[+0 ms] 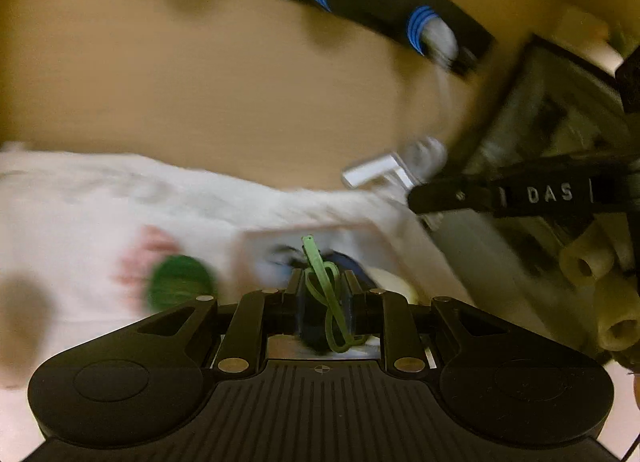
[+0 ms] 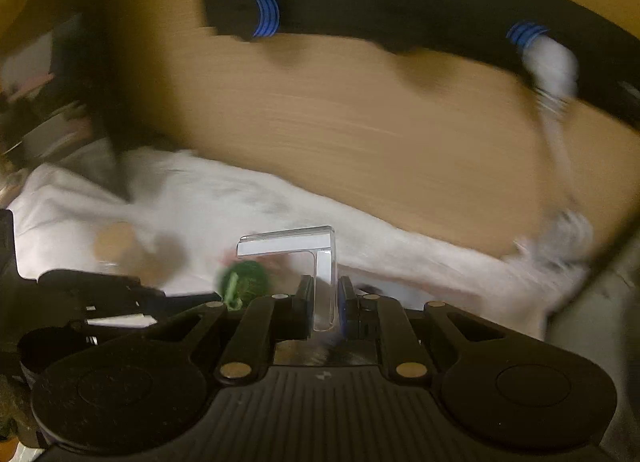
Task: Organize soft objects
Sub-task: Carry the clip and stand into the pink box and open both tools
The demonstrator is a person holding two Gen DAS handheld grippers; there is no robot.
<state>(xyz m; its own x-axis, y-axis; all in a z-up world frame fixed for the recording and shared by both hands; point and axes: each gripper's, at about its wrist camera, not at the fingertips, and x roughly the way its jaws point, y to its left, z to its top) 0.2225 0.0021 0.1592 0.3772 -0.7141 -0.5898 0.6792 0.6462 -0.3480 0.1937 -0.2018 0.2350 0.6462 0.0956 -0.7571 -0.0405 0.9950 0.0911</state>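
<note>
left wrist view: my left hand-held gripper (image 1: pixel 322 294) pinches a green loop (image 1: pixel 326 294) above the white cloth (image 1: pixel 100 198) on the desk (image 1: pixel 200 94); my right hand-held gripper (image 2: pixel 324 298) pinches a clear t-shaped clip (image 2: pixel 316 250)

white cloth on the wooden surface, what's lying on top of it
On the white cloth a green ball shows, plus reddish marks too blurred to identify. The two tools' bodies cover the near part of the cloth.

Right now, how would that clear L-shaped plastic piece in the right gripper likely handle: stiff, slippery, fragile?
The clear L-shaped piece probably is stiff: it keeps its sharp corner in the right gripper. Its glossy faces suggest it could slip. Likely light, being thin.
</note>
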